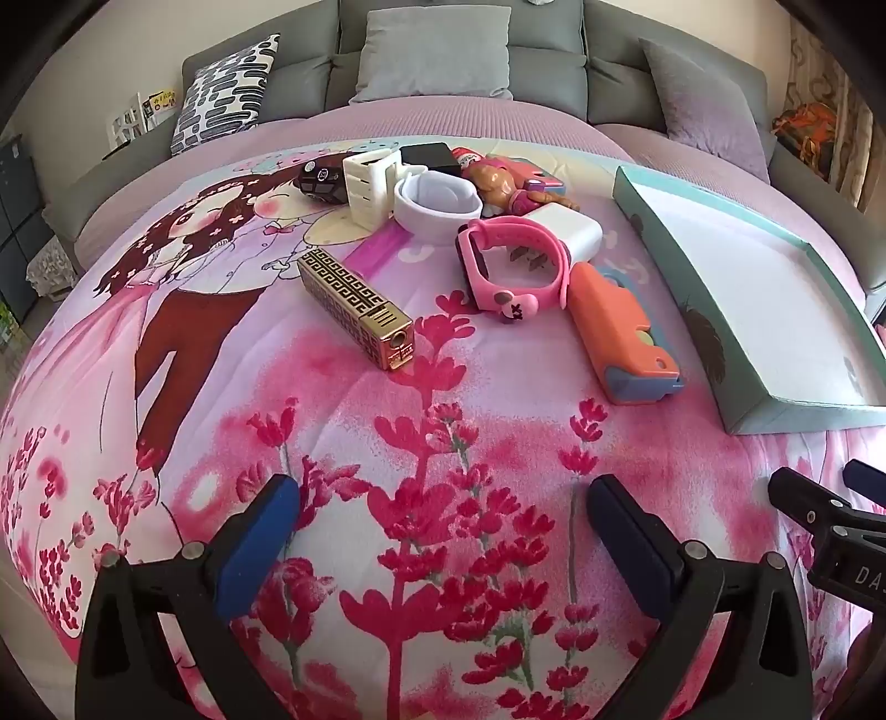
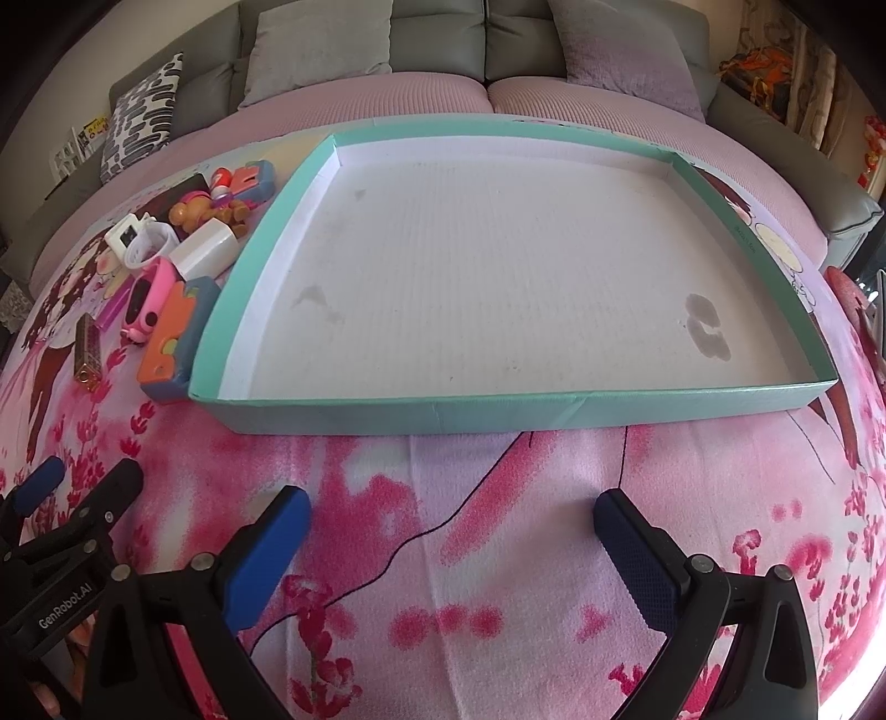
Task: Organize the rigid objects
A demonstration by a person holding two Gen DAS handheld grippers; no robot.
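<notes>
A pile of small rigid objects lies on a pink printed blanket. It holds a gold patterned lighter [image 1: 357, 307], a pink watch band [image 1: 509, 266], an orange and blue case [image 1: 623, 335], a white charger block [image 1: 570, 230], a white ring-shaped band [image 1: 437, 199] and a brown toy figure [image 1: 501, 185]. To their right sits a shallow teal tray [image 2: 515, 410] with a bare white floor. My left gripper [image 1: 443, 509] hovers open over the blanket, short of the pile. My right gripper [image 2: 451, 523] is open in front of the tray's near wall. Neither holds anything.
A grey sofa back with several cushions [image 1: 437, 52] runs behind the blanket. A patterned black-and-white pillow [image 1: 224, 91] leans at the far left. The right gripper's fingers [image 1: 814, 509] show at the left wrist view's right edge. The left gripper's fingers [image 2: 72, 498] show at the right wrist view's left edge.
</notes>
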